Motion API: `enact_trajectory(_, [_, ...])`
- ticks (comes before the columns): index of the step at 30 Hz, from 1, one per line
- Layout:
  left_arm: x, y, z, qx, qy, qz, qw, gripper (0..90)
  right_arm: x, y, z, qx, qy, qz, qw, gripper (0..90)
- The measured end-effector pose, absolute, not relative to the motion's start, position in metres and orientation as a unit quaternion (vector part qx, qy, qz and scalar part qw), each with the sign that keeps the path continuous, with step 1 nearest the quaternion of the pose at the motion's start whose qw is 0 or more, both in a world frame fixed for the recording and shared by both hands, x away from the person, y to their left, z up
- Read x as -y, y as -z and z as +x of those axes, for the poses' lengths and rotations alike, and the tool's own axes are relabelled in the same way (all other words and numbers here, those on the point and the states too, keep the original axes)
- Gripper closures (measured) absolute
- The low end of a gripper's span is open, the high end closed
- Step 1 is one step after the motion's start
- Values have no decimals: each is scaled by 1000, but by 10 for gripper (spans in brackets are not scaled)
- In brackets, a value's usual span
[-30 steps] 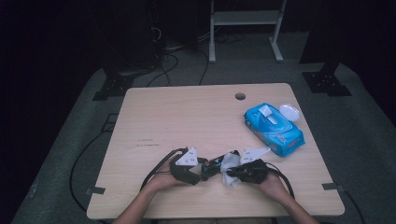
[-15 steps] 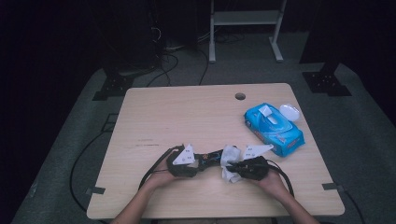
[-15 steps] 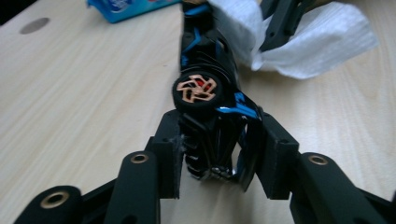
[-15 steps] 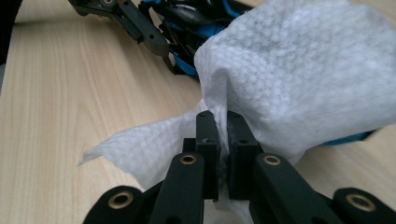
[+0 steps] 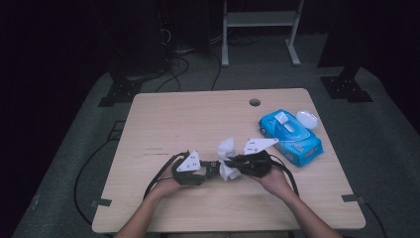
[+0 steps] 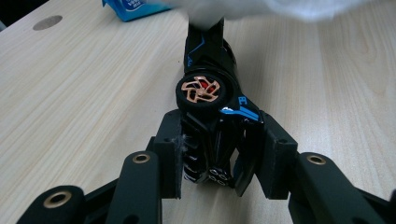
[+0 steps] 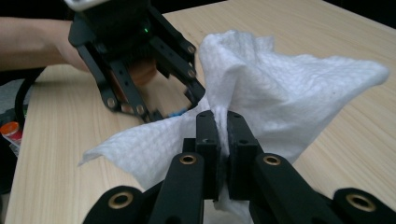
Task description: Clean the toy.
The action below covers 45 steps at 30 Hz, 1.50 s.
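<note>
Left hand-held gripper (image 6: 212, 163) has just been closing and now pinches the rear of a black toy car (image 6: 210, 93), pads on both sides, car tipped on its side over the table (image 6: 84, 93). Right hand-held gripper (image 7: 223, 140) is pressed tight on a white wipe (image 7: 261, 84), which hangs bunched from its tips.

To wipe well: keep left grip steady w/ the car end fixed, bring the loose wipe flat onto the body and stroke along it, not across the wheel; don't tug, since the car sits in the pads by its tail only.

Left gripper view gives car detail: copper wheel (image 6: 201, 89), blue trim, exhausts. High view shows layout instead: both hands close together at the near edge, blue wipe pack (image 5: 291, 138) well apart to the right w/ lid open.
</note>
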<state>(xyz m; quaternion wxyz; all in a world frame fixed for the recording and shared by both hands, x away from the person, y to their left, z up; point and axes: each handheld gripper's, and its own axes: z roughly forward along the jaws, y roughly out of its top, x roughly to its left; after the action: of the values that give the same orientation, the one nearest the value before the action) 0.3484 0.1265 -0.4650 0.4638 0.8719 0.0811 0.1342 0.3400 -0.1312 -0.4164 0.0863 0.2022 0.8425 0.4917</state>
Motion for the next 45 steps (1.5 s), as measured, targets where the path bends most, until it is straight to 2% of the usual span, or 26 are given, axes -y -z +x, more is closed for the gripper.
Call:
enact_trajectory(8, [-127, 465, 348, -87, -135, 871, 465, 583, 88, 428, 354, -853, -479, 200, 57, 848])
enact_trajectory(11, [-127, 465, 348, -88, -135, 870, 466, 584, 94, 428, 358, -849, -482, 212, 51, 848])
enact_trajectory(17, [-128, 466, 350, -90, -130, 870, 467, 584, 123, 428, 361, -846, -470, 237, 82, 847])
enact_trajectory(21, [-127, 467, 351, -91, -127, 868, 471, 583, 133, 429, 361, -844, -467, 250, 86, 847])
enact_trajectory(25, [-127, 467, 351, -90, -127, 868, 472, 583, 120, 427, 360, -847, -469, 235, 87, 846])
enact_trajectory(29, [-126, 467, 351, -87, -129, 869, 470, 584, 94, 426, 358, -847, -482, 214, 62, 846])
enact_trajectory(32, [-127, 466, 351, -96, -123, 868, 472, 584, 81, 427, 356, -854, -476, 200, 66, 846])
enact_trajectory(40, [-129, 467, 354, -103, -114, 867, 474, 583, 116, 424, 361, -853, -453, 229, 121, 844])
enact_trajectory(45, [-130, 467, 354, -103, -112, 866, 476, 583, 148, 425, 366, -843, -450, 264, 133, 844])
